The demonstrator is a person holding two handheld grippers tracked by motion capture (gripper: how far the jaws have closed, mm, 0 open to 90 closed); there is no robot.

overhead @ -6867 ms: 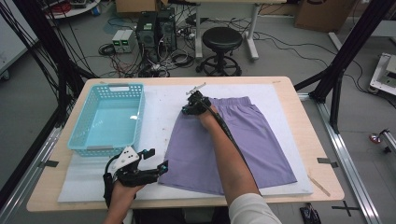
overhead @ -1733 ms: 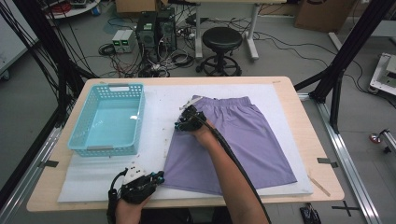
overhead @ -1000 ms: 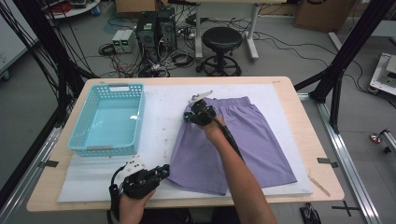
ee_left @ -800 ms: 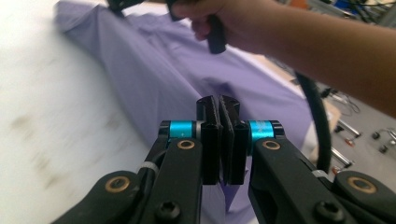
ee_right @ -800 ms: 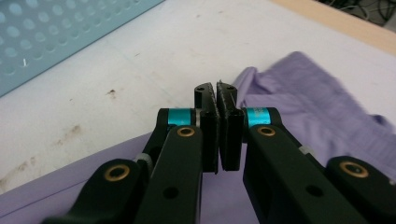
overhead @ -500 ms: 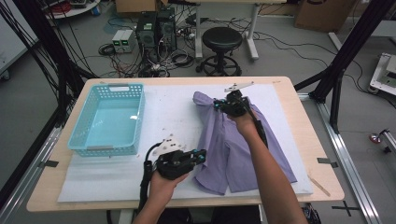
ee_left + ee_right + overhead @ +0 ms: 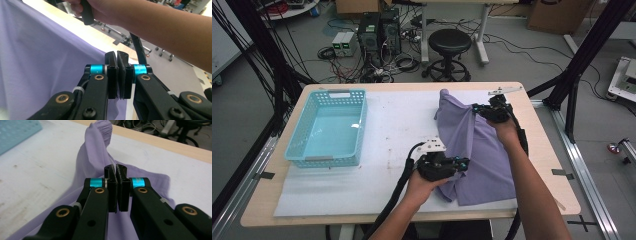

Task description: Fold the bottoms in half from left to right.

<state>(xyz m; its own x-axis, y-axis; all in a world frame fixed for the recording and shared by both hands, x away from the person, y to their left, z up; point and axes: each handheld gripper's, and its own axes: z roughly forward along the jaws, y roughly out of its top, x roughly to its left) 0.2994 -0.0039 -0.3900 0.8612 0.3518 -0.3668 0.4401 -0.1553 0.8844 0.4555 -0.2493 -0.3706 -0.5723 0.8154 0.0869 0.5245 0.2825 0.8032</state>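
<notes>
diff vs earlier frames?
Both grippers, left gripper and right gripper, stay shut on the purple shorts and have carried their left edge up and rightward, folding the flat shorts over. The blue basket and white mat haven't moved.

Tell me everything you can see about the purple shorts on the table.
The purple shorts are soft, thin lilac fabric with a gathered elastic waistband. They are partly lifted and folded over themselves on the right half of the white mat, one edge raised in a peak at the far side. The left gripper pinches the near edge and the right gripper pinches the far edge, both with jaws closed on cloth. The rest drapes wrinkled on the mat.
</notes>
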